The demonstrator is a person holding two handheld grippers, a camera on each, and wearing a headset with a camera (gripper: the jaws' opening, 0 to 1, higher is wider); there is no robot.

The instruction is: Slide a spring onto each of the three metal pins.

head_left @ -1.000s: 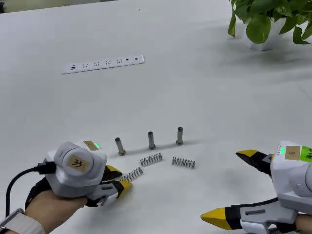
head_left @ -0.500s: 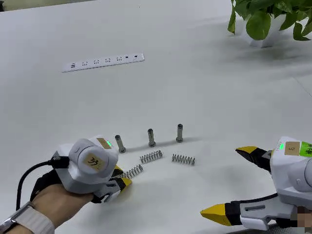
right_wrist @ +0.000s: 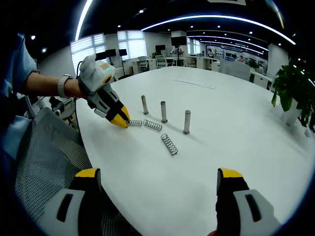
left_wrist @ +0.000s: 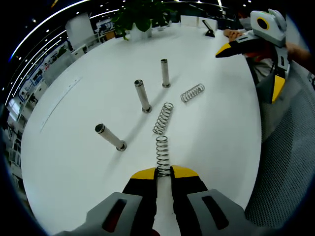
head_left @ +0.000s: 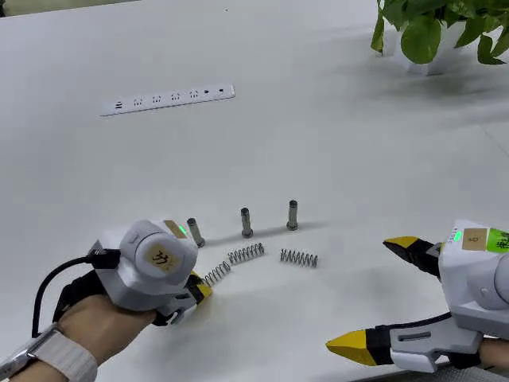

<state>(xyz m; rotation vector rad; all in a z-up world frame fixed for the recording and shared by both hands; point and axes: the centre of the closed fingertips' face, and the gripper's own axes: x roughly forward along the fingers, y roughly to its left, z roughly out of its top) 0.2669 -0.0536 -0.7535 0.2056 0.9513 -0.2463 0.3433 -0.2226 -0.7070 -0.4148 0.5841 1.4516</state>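
My left gripper point(left_wrist: 164, 172) has its jaws almost together, pinching the near end of the closest silver coil spring point(left_wrist: 162, 152). It lies flat on the white table point(left_wrist: 74, 187), long axis straight ahead of the jaws. The nearest upright grey metal pin point(left_wrist: 110, 137) stands just left of it, so I reckon: lift, swing left. Beyond lie the second spring point(left_wrist: 163, 118), third spring point(left_wrist: 192, 92), middle pin point(left_wrist: 142, 96) and far pin point(left_wrist: 164, 73). My right gripper point(right_wrist: 158, 179), jaws wide apart and empty, sits well off.
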